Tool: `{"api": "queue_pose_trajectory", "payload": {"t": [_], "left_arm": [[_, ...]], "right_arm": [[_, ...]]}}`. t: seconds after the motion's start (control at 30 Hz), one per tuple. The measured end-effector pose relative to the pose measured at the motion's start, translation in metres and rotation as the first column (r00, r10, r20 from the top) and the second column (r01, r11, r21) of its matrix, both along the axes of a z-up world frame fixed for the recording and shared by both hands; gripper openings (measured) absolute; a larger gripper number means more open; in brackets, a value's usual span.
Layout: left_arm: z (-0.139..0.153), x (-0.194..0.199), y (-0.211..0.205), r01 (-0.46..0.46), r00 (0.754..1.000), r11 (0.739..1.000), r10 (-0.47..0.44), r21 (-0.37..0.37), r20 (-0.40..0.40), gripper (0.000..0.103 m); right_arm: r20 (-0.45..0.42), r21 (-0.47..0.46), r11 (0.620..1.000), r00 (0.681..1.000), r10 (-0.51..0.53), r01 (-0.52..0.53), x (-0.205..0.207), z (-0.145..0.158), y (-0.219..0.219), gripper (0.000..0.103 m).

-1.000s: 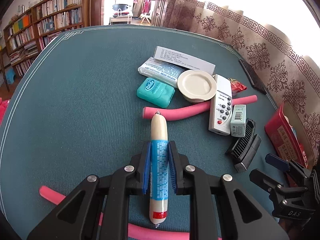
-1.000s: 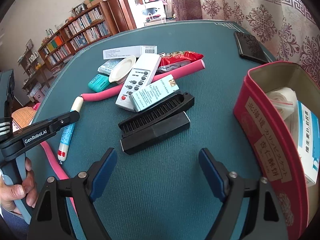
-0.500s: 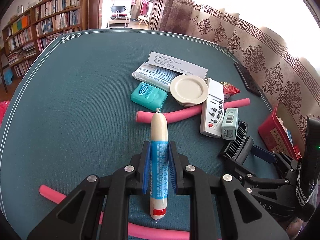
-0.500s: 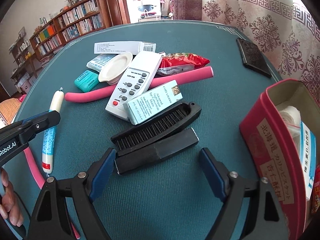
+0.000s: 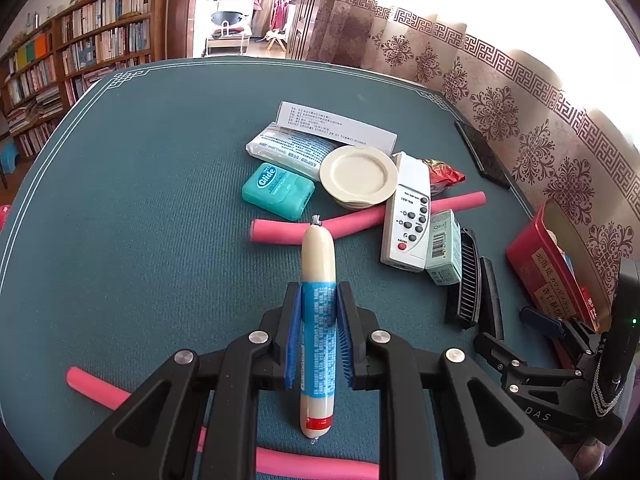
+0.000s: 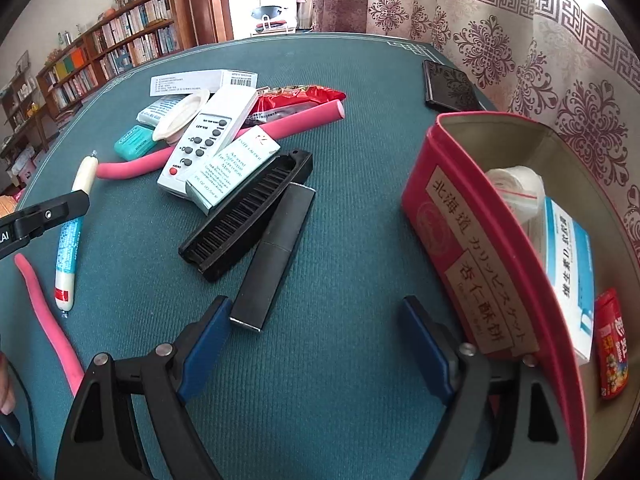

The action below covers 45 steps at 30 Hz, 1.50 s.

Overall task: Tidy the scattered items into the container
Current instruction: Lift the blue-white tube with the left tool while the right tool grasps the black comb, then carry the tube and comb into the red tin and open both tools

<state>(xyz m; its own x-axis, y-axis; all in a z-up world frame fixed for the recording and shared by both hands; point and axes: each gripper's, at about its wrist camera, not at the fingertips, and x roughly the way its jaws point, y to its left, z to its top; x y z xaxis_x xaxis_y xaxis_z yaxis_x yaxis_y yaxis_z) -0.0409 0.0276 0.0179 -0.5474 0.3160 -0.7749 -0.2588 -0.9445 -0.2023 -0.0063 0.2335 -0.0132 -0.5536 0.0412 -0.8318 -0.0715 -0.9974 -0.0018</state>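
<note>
My left gripper (image 5: pixel 319 332) is shut on a cream sausage stick with a blue label (image 5: pixel 318 252), which points away from me low over the green table cloth. The right wrist view shows the same sausage (image 6: pixel 70 240) at the left. My right gripper (image 6: pixel 316 312) stands open over bare cloth, nothing between its fingers. A black folding comb (image 6: pixel 248 216) lies just ahead and left of its left finger. The red tin (image 6: pixel 460 240) stands open to its right, holding a white roll, a blue and white box and a red packet. The left wrist view has the right gripper (image 5: pixel 516 330) at the lower right, beside the tin (image 5: pixel 552 272).
Clustered mid-table are a white remote (image 5: pixel 408 216), a pale green box (image 5: pixel 442 248), a teal floss box (image 5: pixel 278 190), a cream dish (image 5: pixel 358 174), a tissue pack, a long white box and a red snack packet. Two pink foam rods (image 5: pixel 360 218) lie there. A black phone (image 6: pixel 450 86) sits by the curtain.
My right gripper has swung right, from over the comb toward the red tin, staying open. The left gripper holds the sausage as before.
</note>
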Motion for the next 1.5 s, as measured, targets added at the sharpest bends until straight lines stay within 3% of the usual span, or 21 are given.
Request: {"api": "queue_pose_trajectory", "payload": {"t": [0.1,0.17,0.23,0.33,0.37,0.63,1.0,1.5], "left_arm": [[-0.001,0.0,0.0,0.005,1.0,1.0,-0.005,0.009,0.007,0.019],[-0.002,0.0,0.001,0.006,1.0,1.0,-0.006,0.009,0.011,0.019],[-0.003,0.001,0.001,0.007,1.0,1.0,-0.007,0.011,0.014,0.019],[-0.002,0.001,0.002,0.011,1.0,1.0,-0.012,0.017,0.017,0.019],[-0.001,0.001,0.003,0.013,1.0,1.0,-0.014,0.019,0.015,0.019],[0.006,0.005,0.006,0.029,1.0,0.999,-0.029,0.039,0.005,0.019],[0.029,0.015,0.026,0.08,0.996,0.996,-0.078,0.045,-0.048,0.019],[0.075,0.032,0.094,0.243,0.961,0.968,-0.23,0.069,-0.152,0.019]], "right_arm": [[-0.018,0.008,1.0,1.0,0.0,0.001,-0.011,0.001,-0.004,0.084],[-0.039,0.029,1.0,0.999,-0.005,0.006,-0.018,0.002,-0.006,0.074],[-0.056,0.035,0.999,0.998,0.008,-0.006,-0.023,0.004,-0.009,0.049],[-0.062,0.027,0.999,0.997,0.035,-0.033,-0.026,0.006,-0.013,0.024],[-0.063,0.021,0.999,0.997,0.04,-0.038,-0.025,0.007,-0.013,0.022],[-0.092,-0.151,0.986,0.994,0.06,-0.074,-0.001,0.02,-0.005,0.022],[-0.238,-0.15,0.986,0.971,0.037,-0.074,0.028,0.069,0.006,0.022],[-0.368,-0.131,0.988,0.922,-0.122,0.078,0.072,0.108,0.071,0.022]]}}
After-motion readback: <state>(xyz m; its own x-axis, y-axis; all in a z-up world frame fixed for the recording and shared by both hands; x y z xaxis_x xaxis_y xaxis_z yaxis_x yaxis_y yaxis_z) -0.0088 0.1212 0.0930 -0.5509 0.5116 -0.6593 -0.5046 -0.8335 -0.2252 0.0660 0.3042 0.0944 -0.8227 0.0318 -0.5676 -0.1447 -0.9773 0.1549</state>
